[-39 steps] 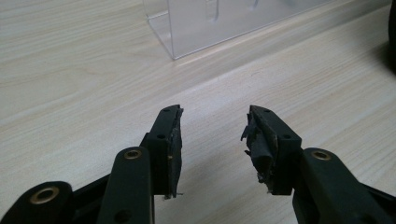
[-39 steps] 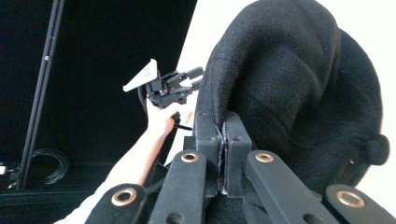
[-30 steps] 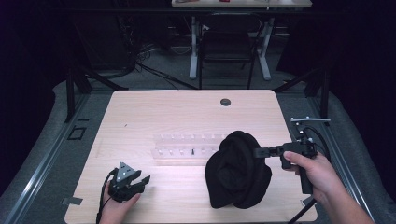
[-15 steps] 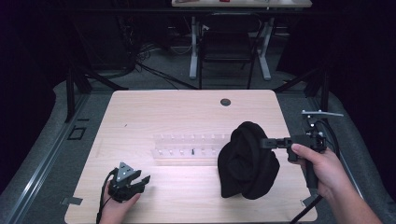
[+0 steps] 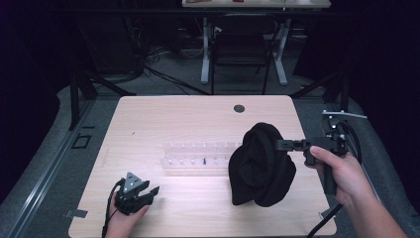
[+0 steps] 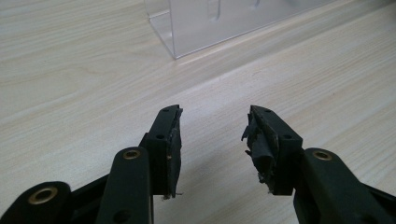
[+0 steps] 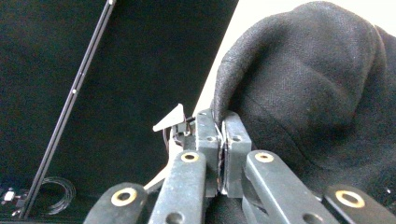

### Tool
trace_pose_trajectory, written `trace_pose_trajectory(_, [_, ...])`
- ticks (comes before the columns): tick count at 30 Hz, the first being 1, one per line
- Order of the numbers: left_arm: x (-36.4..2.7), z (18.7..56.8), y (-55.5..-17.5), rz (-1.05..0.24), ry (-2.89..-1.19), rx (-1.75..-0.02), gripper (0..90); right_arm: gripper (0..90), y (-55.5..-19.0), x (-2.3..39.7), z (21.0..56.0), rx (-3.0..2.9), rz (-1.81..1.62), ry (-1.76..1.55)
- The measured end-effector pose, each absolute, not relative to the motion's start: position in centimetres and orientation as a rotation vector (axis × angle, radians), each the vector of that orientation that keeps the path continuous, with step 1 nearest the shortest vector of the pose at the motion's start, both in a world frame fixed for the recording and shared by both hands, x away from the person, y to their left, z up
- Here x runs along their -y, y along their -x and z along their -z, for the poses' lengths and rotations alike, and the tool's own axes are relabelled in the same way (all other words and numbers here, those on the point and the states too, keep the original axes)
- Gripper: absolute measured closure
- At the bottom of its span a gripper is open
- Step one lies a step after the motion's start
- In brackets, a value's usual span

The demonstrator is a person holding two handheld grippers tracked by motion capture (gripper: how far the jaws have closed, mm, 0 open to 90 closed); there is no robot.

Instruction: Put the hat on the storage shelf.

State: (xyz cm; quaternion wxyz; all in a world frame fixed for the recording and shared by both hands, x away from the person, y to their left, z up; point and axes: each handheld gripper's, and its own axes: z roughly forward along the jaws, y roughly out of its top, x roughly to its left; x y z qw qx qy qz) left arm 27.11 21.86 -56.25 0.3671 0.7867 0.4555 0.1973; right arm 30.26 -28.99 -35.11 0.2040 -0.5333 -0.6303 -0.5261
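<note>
My right gripper (image 7: 219,122) has its jaws clenched on a fold at the edge of the black cloth (image 5: 261,166), and since a second ago I have drawn that edge up and out toward my right, so the heap that lay slumped on the worktop (image 5: 168,119) now hangs bunched, only its bottom resting on the wood. I judge the lift well begun: its long axis runs nearly upright, pinched end up. My left gripper (image 5: 143,191) rests released, near the clear rack (image 5: 198,153).

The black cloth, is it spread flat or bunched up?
Bunched up: the black cloth hangs in a lump from the shut right tool.
</note>
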Motion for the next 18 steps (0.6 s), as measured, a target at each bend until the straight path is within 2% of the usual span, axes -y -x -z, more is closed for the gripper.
trace_pose_trajectory(18, [-21.8, 56.3, -27.2, -0.501, -2.016, -1.170, 53.7, 88.2, -31.4, 28.4, 32.9, 1.739, 1.552, 1.479])
